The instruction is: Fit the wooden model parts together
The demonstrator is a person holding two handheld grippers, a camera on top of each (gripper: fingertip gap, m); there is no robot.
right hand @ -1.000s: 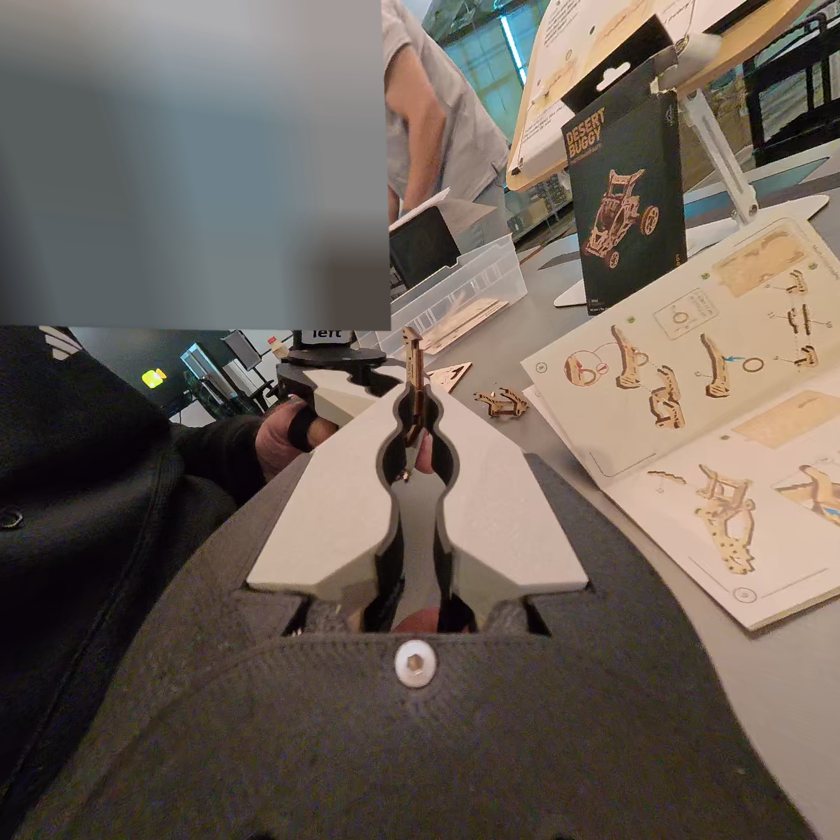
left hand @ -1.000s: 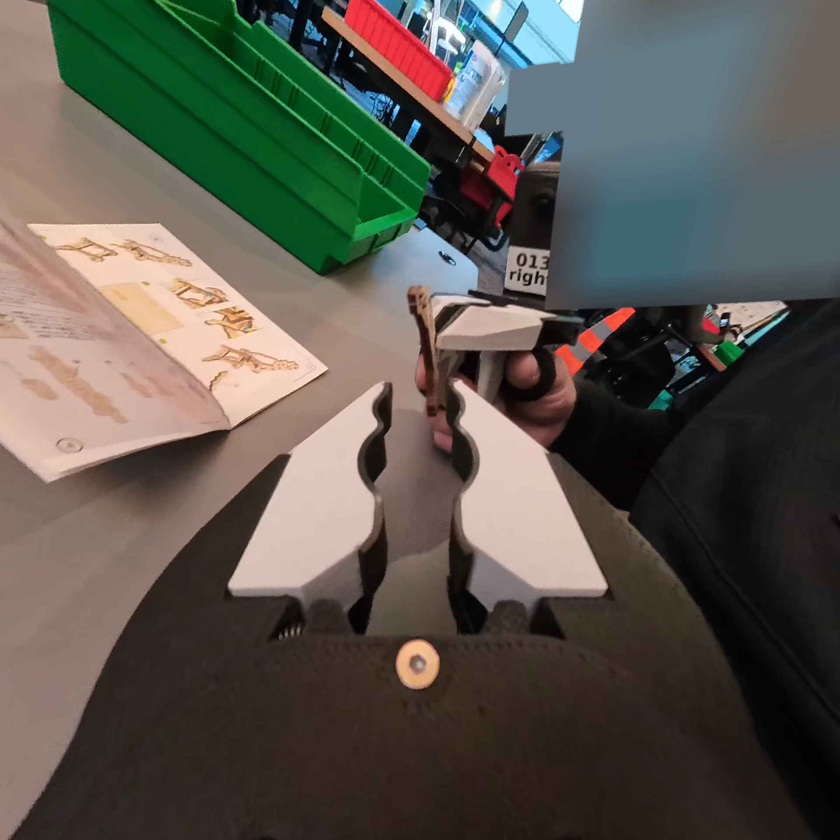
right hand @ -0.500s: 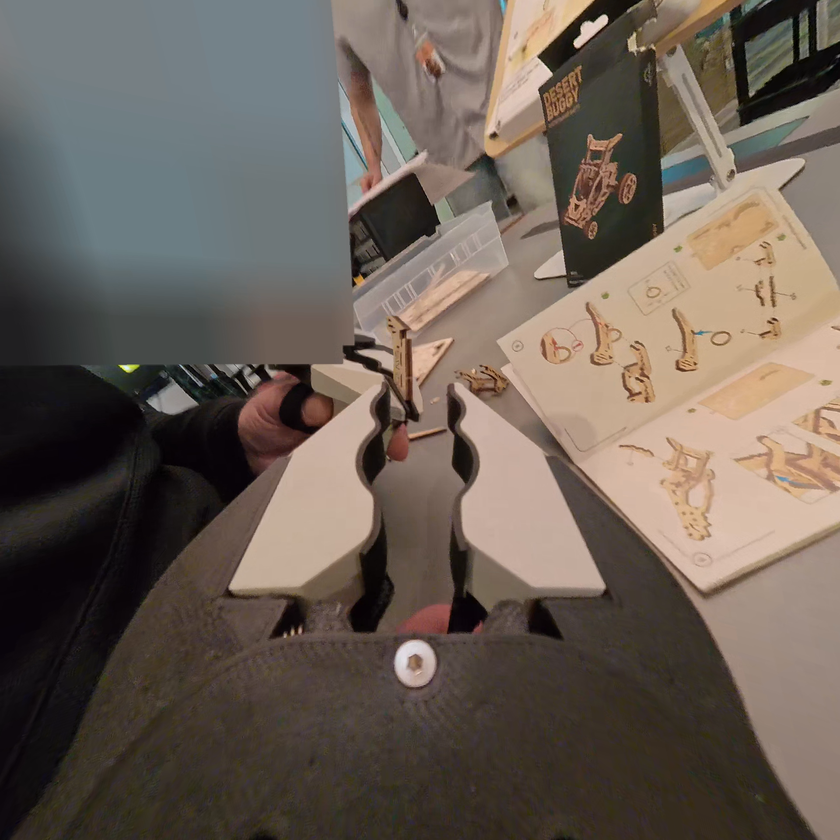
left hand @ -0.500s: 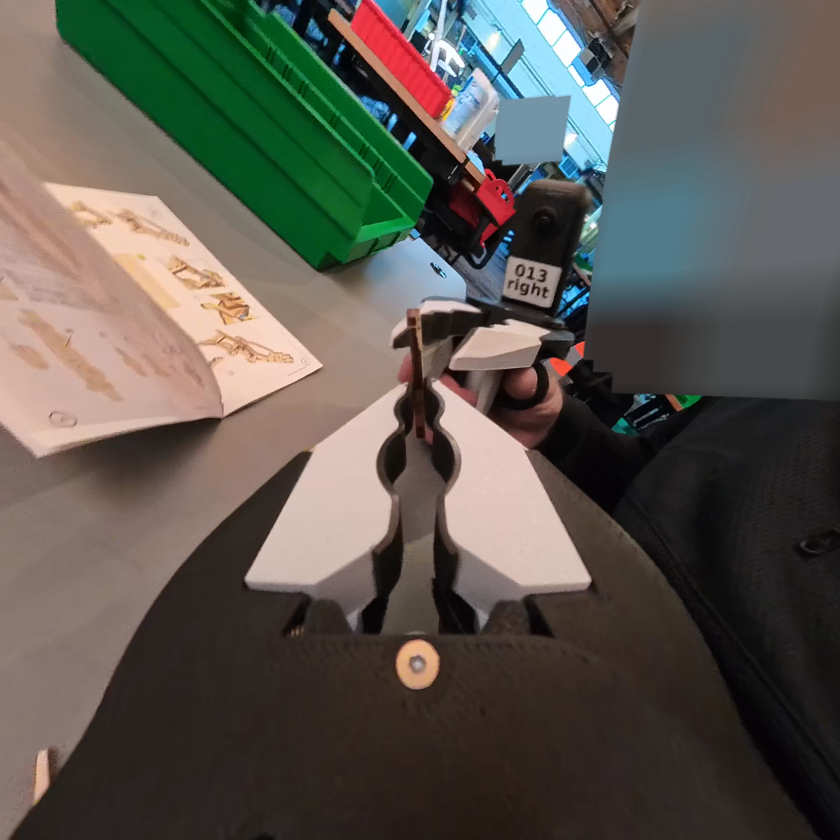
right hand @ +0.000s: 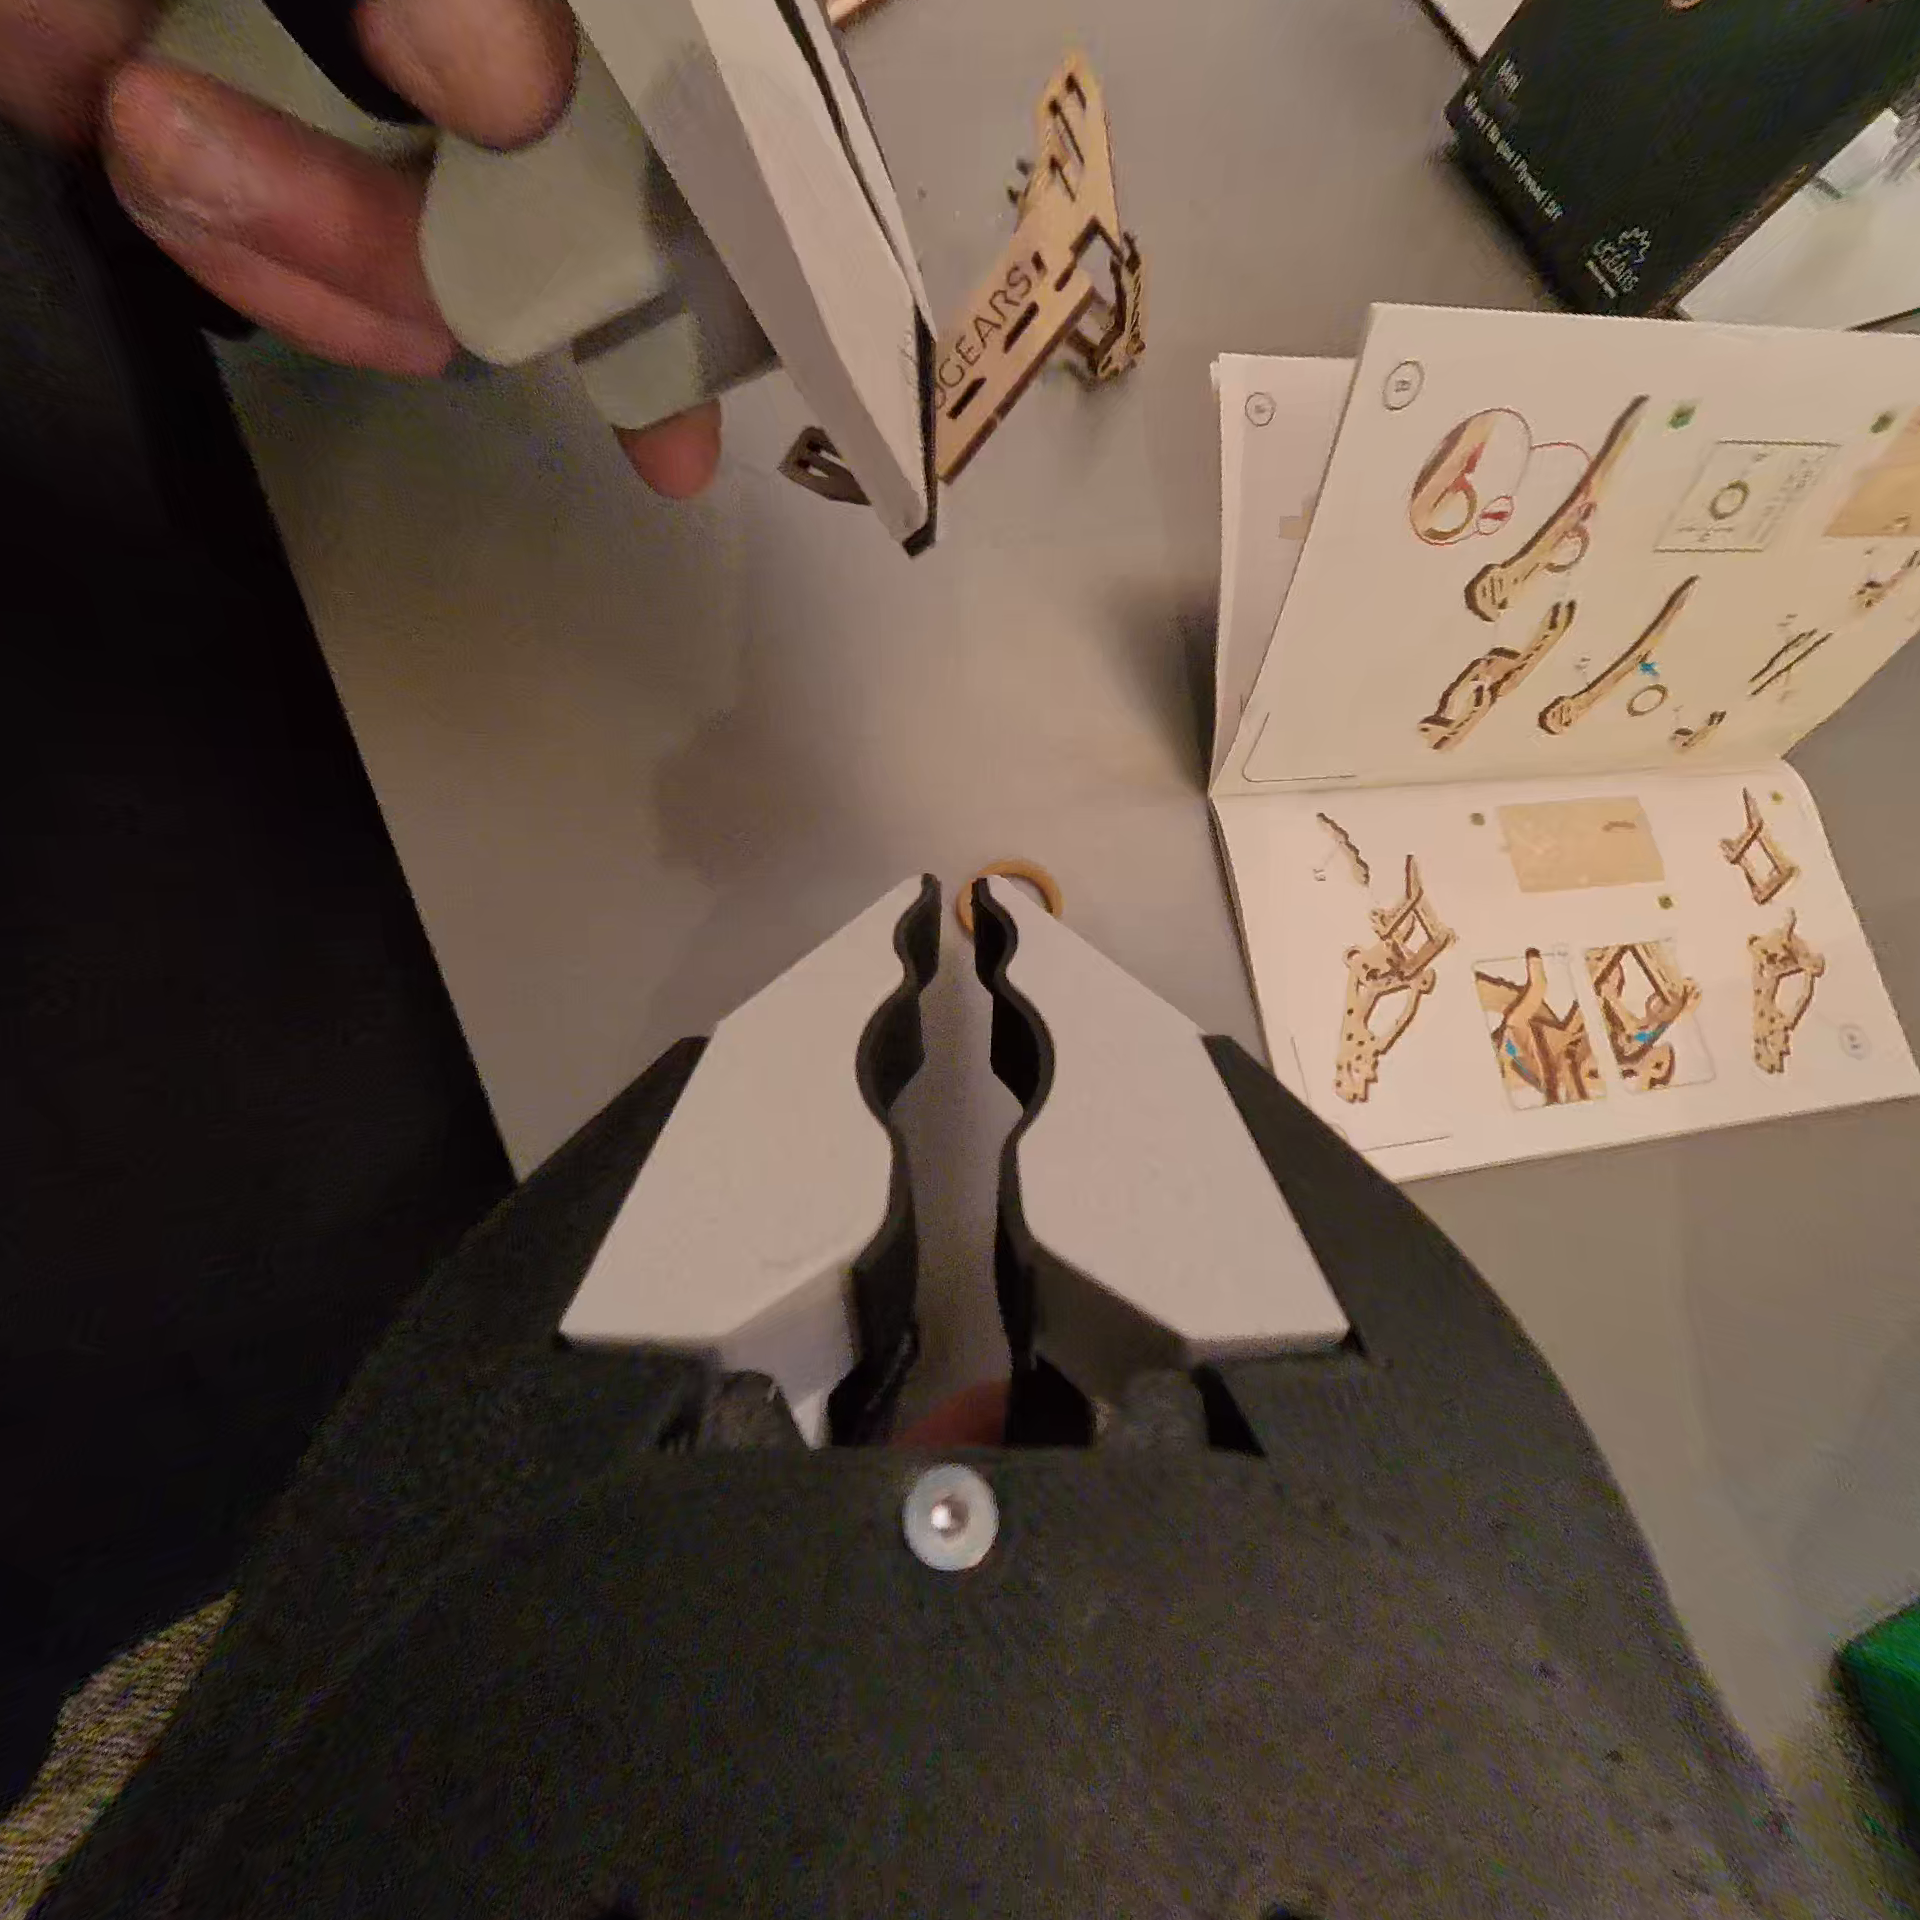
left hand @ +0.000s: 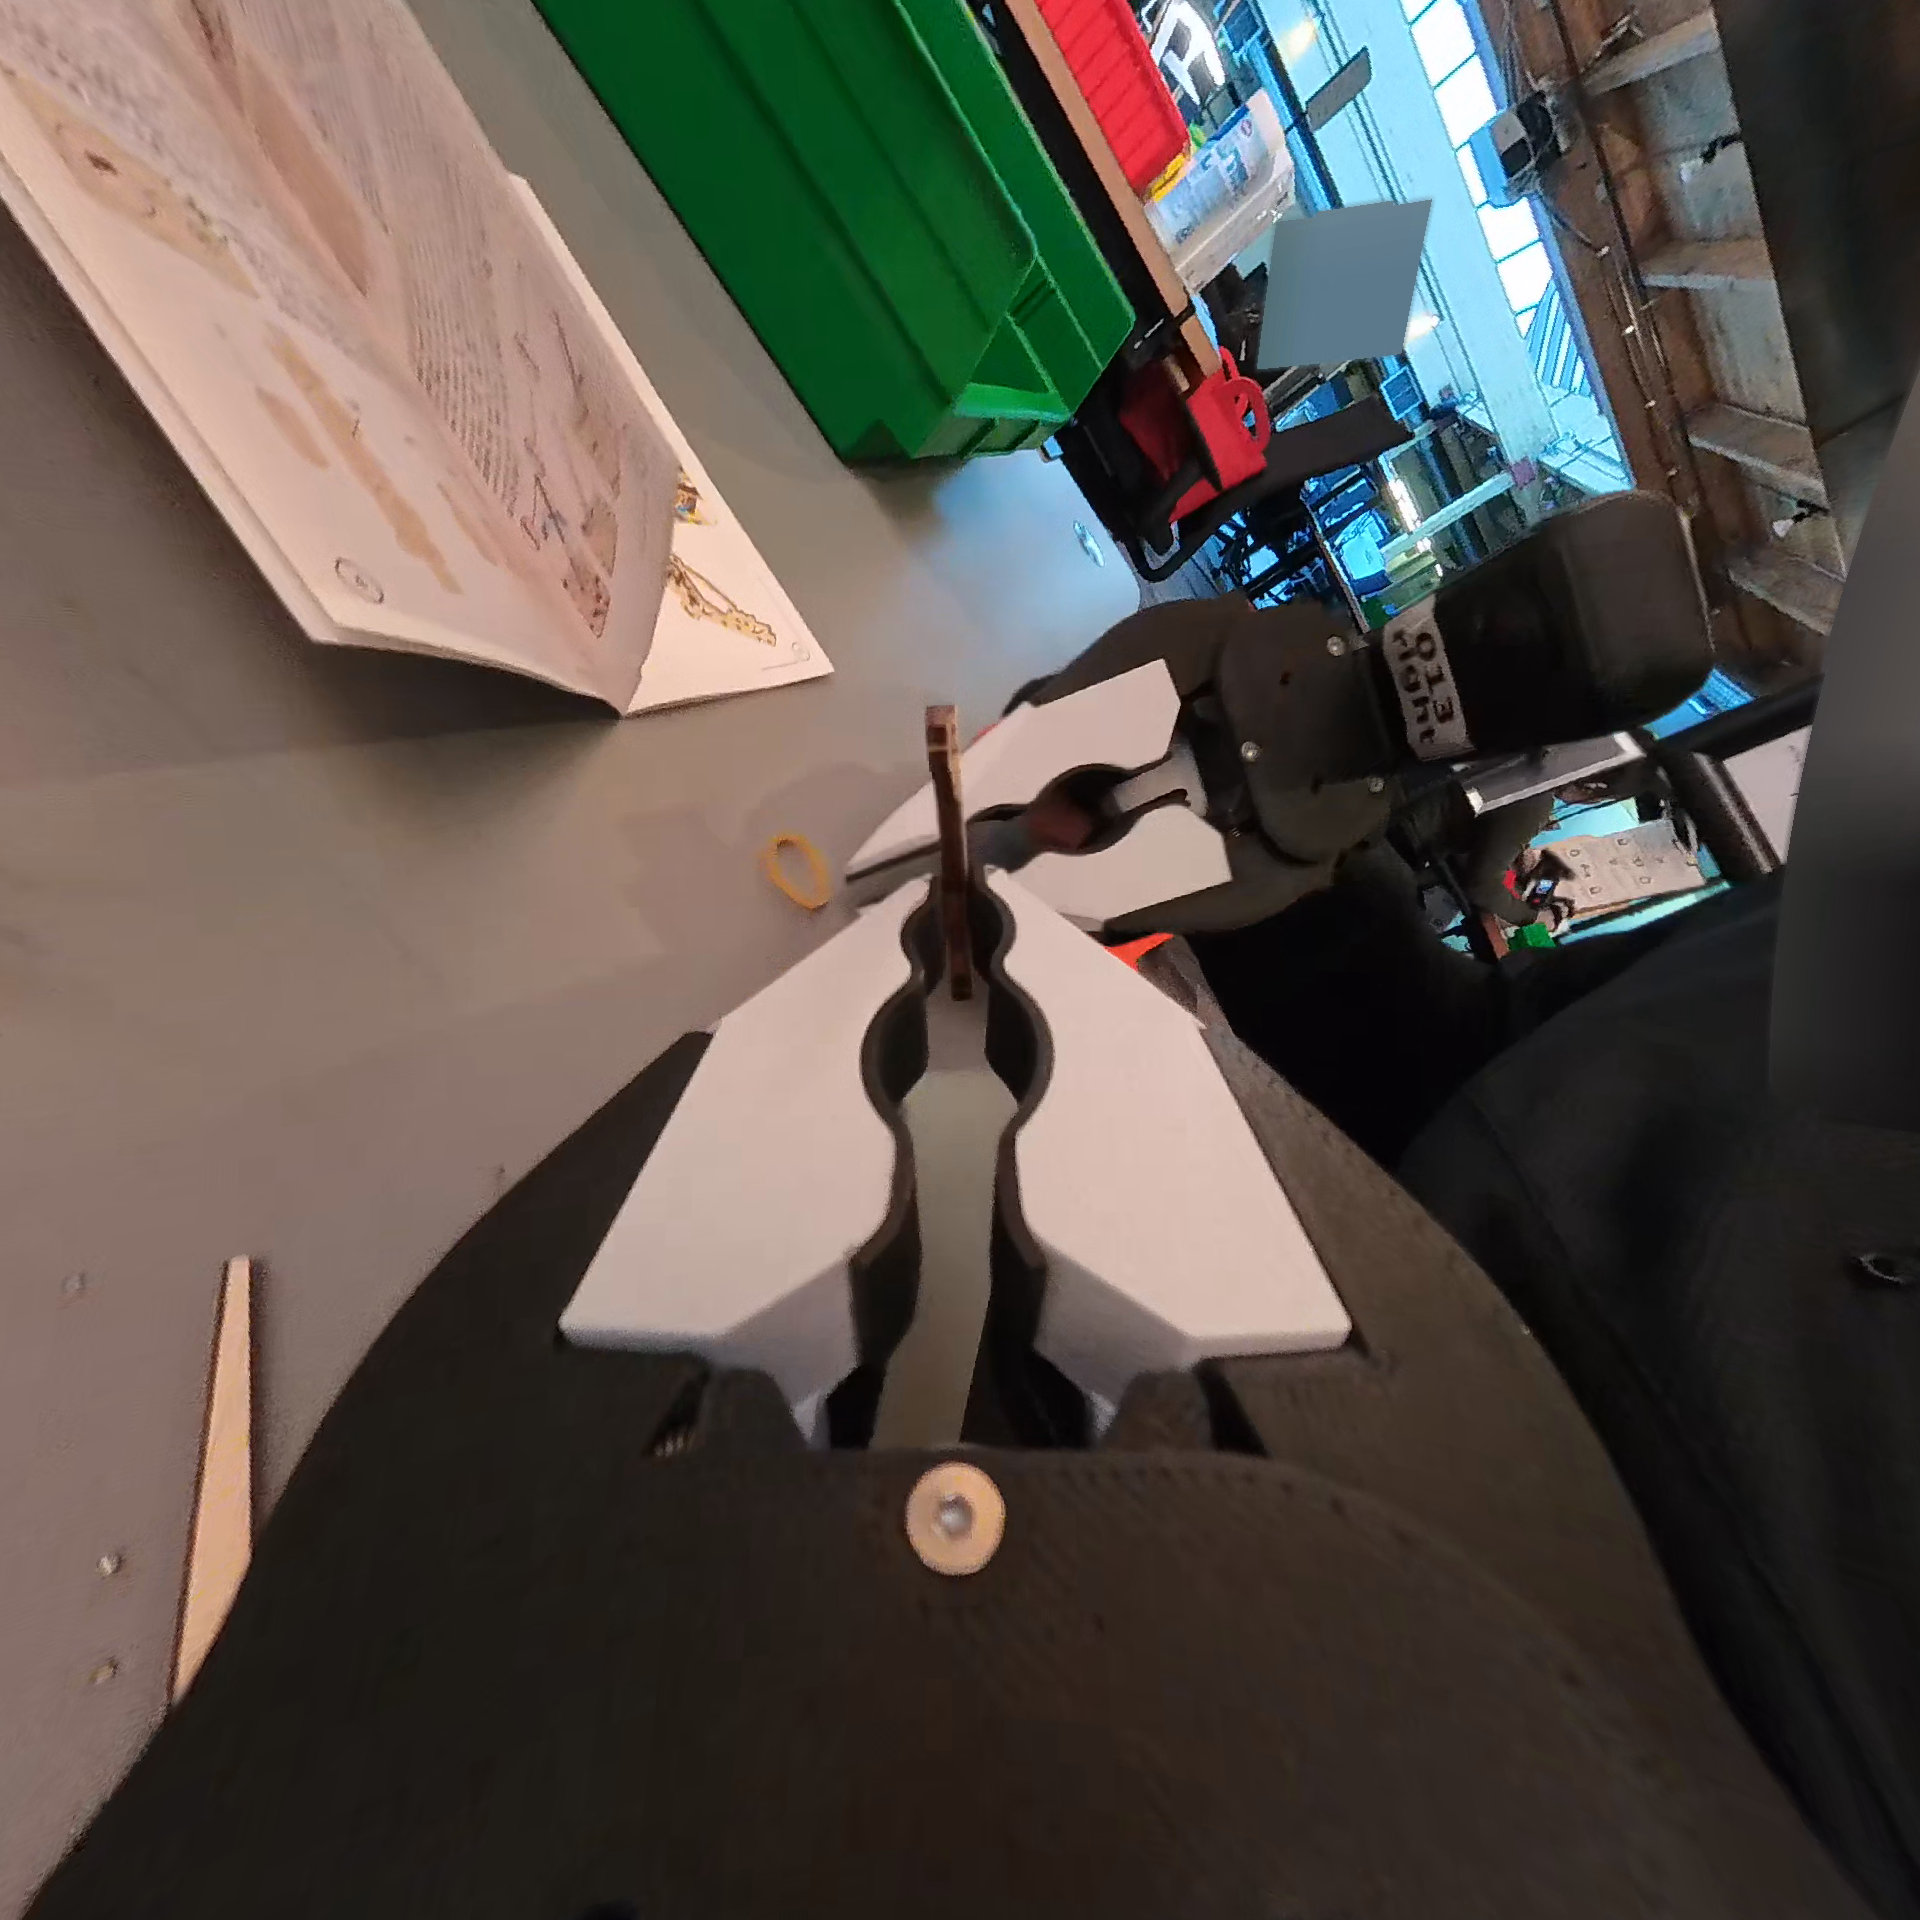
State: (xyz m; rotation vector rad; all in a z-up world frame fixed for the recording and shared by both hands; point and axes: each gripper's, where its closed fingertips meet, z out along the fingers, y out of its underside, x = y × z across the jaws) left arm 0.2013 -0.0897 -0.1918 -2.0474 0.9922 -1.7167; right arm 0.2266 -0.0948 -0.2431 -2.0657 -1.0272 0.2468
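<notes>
Left gripper (left hand: 954, 914) pinches a thin flat brown wooden part (left hand: 948, 821).

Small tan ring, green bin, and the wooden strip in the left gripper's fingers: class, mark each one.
Small tan ring (right hand: 1042, 885): right wrist view, on its visible far arc.
Green bin (left hand: 831, 208): left wrist view, on its long side wall.
Wooden strip (left hand: 948, 810): left wrist view, on its upright edge above the fingers.

I'm in a workshop: green storage bins (left hand: 831, 208) upper centre, red crates (left hand: 1112, 83) on benches, industrial windows (left hand: 1496, 208) upper right
</notes>
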